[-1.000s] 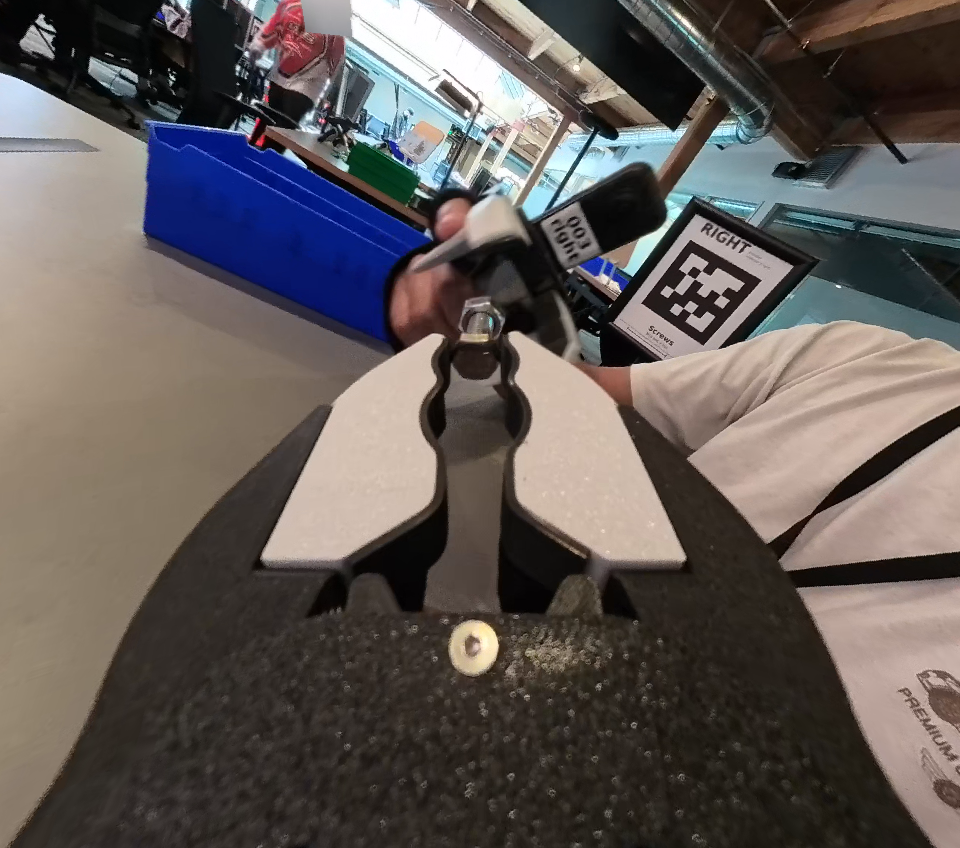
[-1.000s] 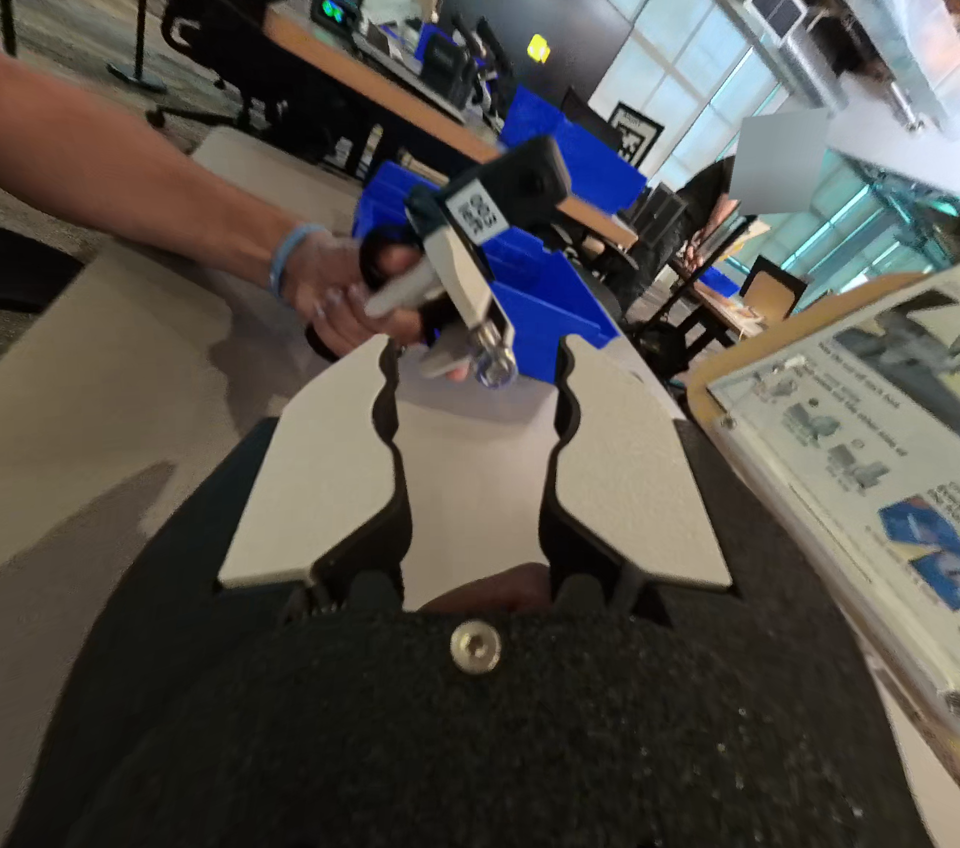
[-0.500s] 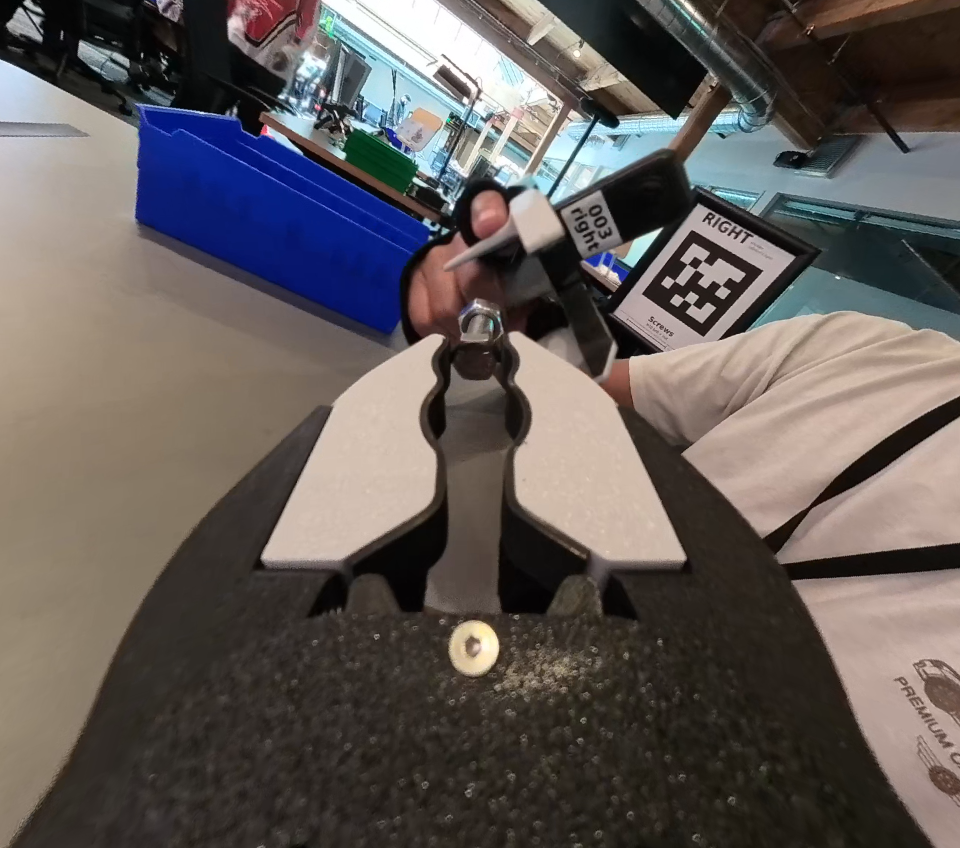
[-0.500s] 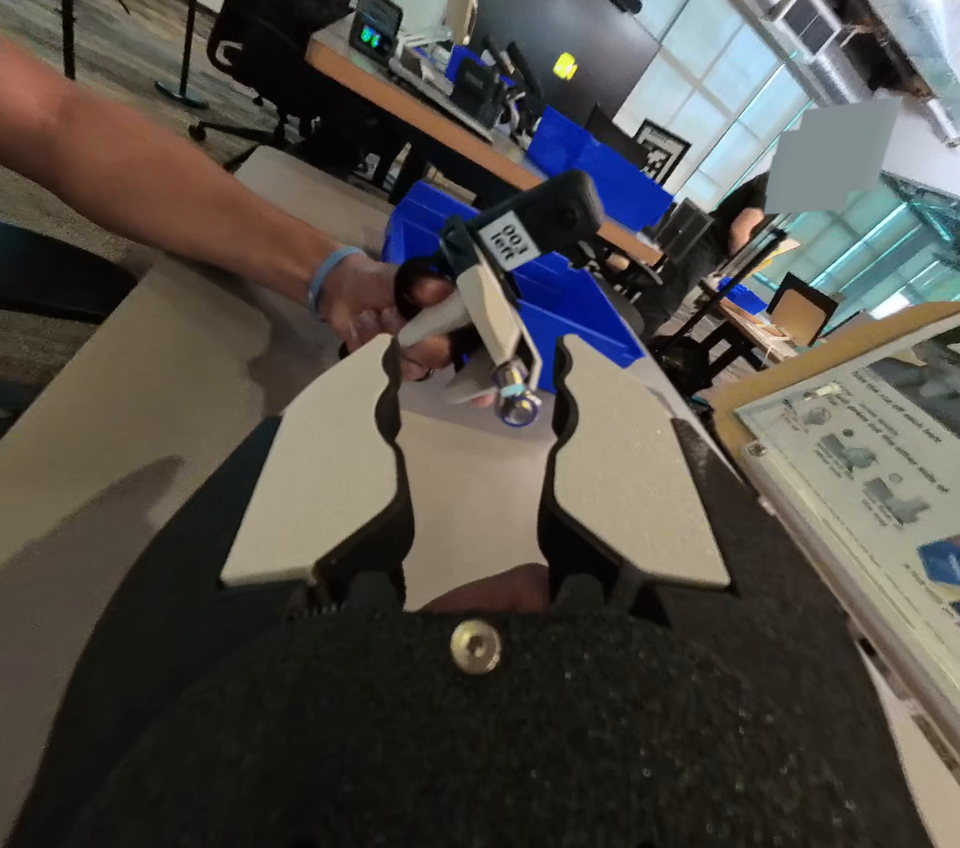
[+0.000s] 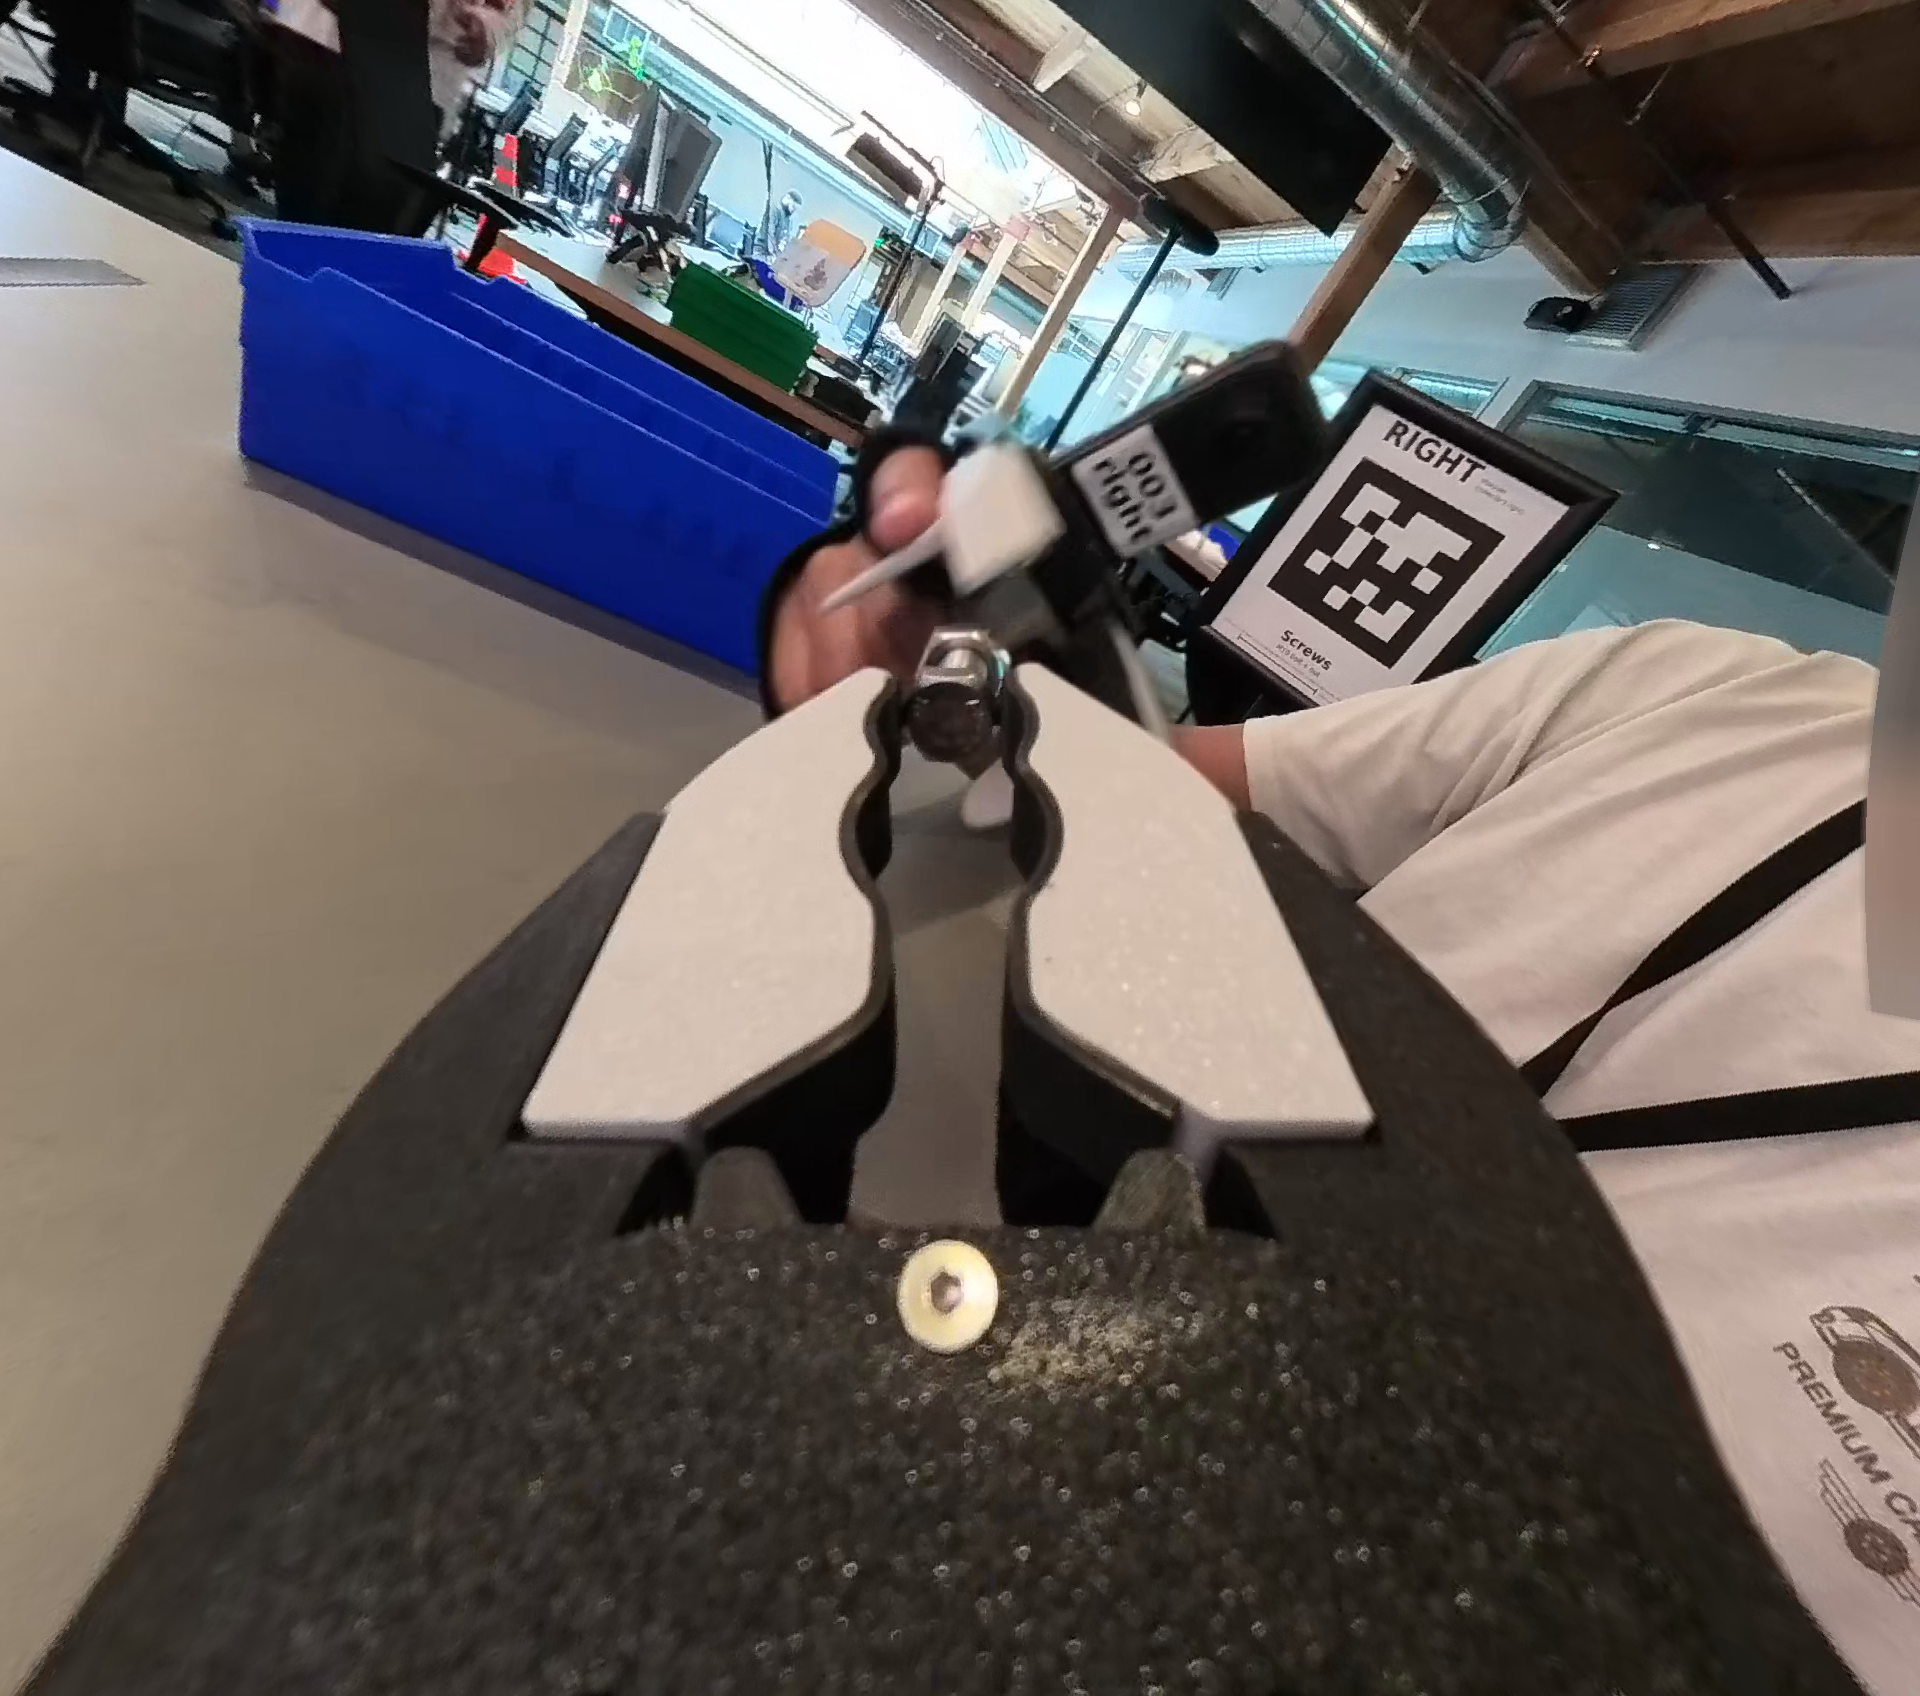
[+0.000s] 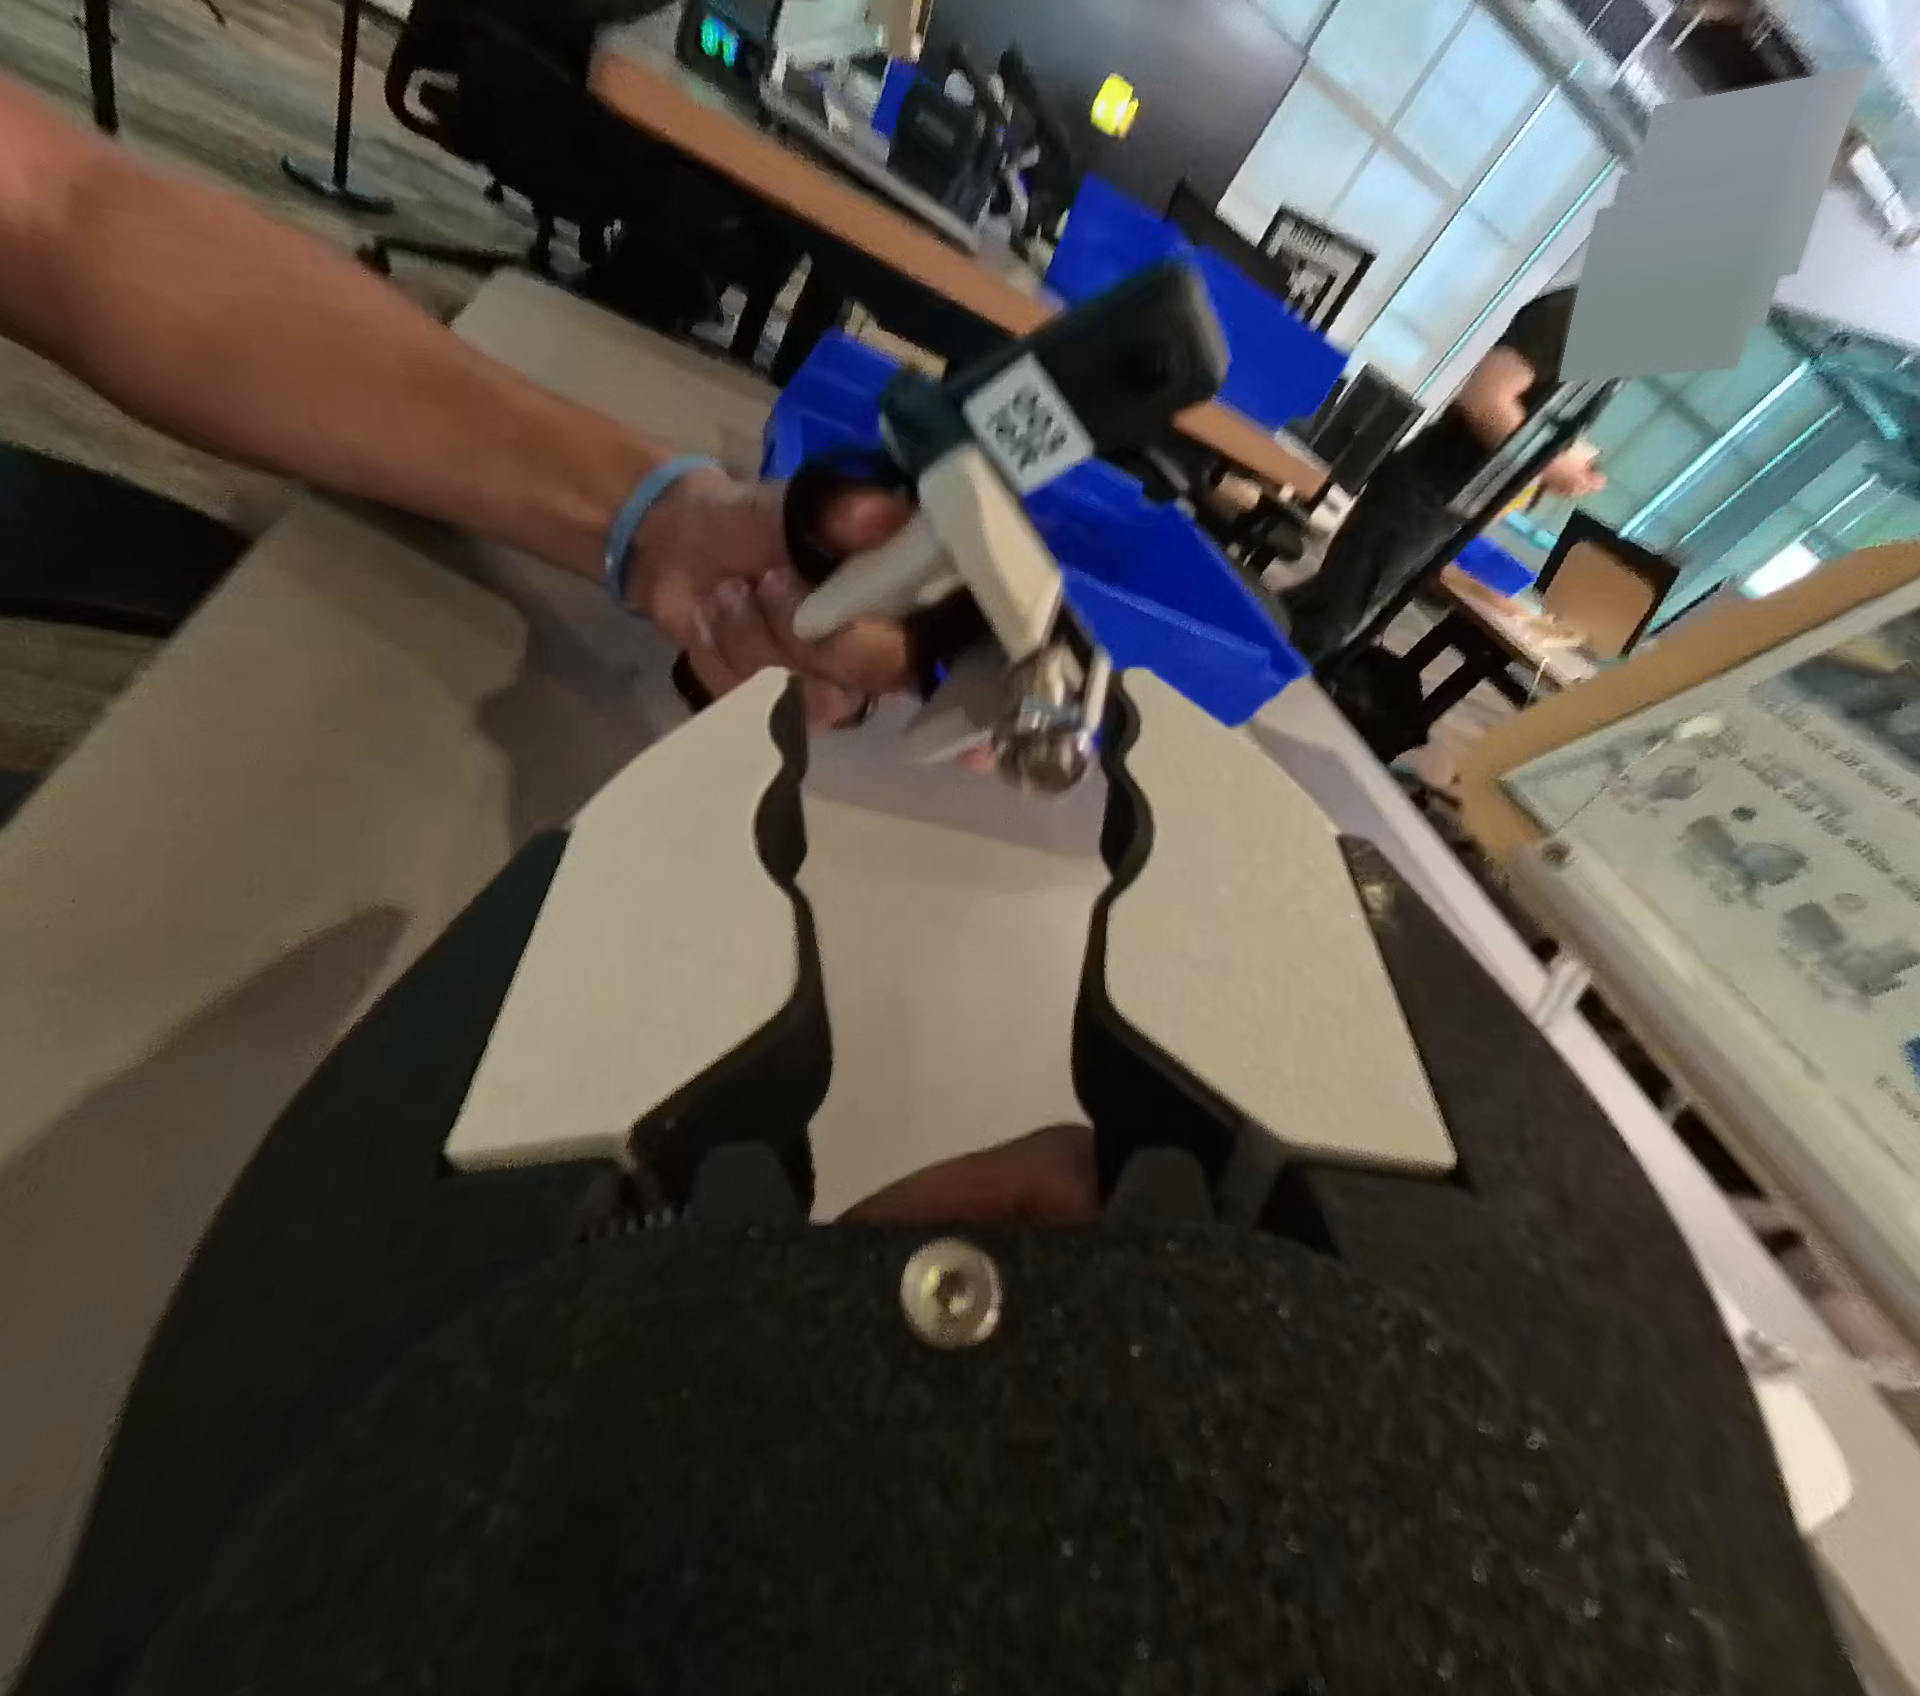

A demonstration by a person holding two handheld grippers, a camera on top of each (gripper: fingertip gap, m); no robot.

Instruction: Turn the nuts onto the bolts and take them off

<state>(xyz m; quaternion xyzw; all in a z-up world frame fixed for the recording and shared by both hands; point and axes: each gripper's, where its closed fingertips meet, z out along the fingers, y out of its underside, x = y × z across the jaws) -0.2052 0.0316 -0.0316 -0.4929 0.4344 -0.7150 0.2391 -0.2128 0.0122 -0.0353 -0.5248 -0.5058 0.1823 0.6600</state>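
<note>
**Nut on the bolt, turning not finished**

Open office space lies behind both claws, above a pale grey table (image 5: 312,711) with a blue bin (image 5: 499,410) standing on it well ahead of the left claw and a framed sign (image 5: 1392,545) ahead and to its right.

Left claw (image 5: 951,716) is narrow, its fingertips clamped on the bolt (image 5: 948,719), which sits right at the tip notch. A nut (image 5: 961,659) sits on the bolt's far end, just beyond the fingertips. From the right wrist view the same bolt (image 6: 1044,747) is seen in the other claw's grip, lying close against the inner edge of the right-hand finger near its tip.

Right claw (image 6: 951,732) is wide, with nothing between its fingers; the table shows through the gap. It faces the left claw at close range, and the bolt is at its mouth but not gripped.

As a judgement: the nut appears started on the thread, so the hold and the first mating are done. How far it has been wound cannot be told. Left to do: close the right claw on the nut, turn it, and later unscrew it and take it off.
</note>
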